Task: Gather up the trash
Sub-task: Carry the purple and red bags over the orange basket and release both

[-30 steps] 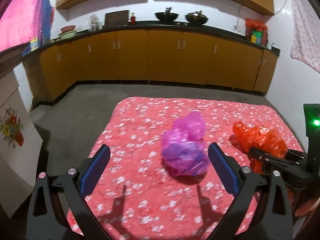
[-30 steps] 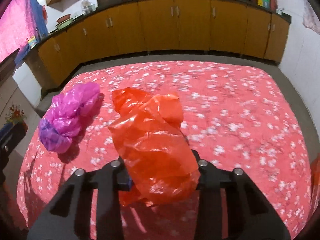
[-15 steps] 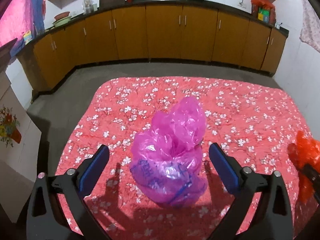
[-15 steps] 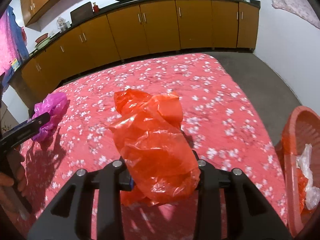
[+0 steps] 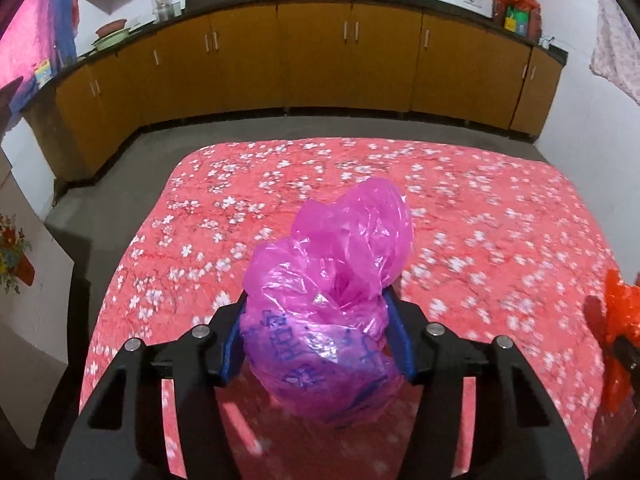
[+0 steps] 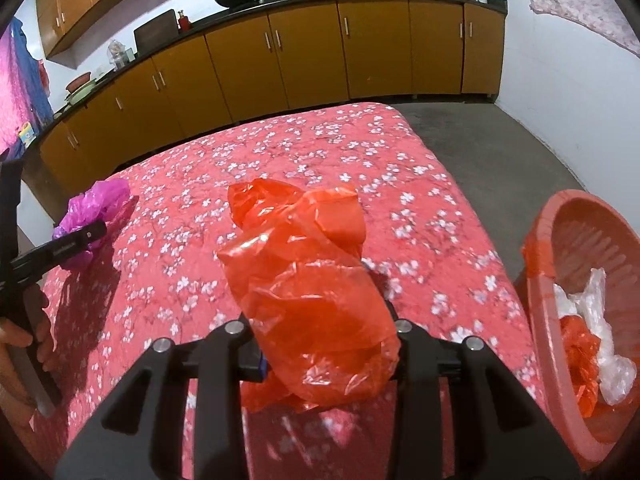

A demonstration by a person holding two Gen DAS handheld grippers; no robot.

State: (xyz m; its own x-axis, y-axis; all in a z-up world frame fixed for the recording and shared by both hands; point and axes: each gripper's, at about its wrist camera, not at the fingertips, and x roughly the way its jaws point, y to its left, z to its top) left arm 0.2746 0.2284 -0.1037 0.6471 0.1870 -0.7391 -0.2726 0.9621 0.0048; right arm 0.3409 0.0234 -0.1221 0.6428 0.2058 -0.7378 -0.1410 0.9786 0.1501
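Observation:
My left gripper (image 5: 318,340) is shut on a crumpled pink plastic bag (image 5: 336,280) with blue print, over the red flowered tablecloth (image 5: 280,184). The same pink bag (image 6: 94,210) shows at the left of the right wrist view, held by the left gripper (image 6: 80,240). My right gripper (image 6: 326,352) is shut on a crumpled orange plastic bag (image 6: 308,280) and holds it above the table. That orange bag (image 5: 618,320) also shows at the right edge of the left wrist view.
A red plastic basket (image 6: 540,280) stands off the table's right edge and holds white and orange plastic. Brown kitchen cabinets (image 5: 320,60) with pans on the counter line the far wall. Grey floor (image 6: 480,128) surrounds the table.
My left gripper has moved up to the pink bag and closed on it. My right gripper has swung right with the orange bag, bringing the red basket into view.

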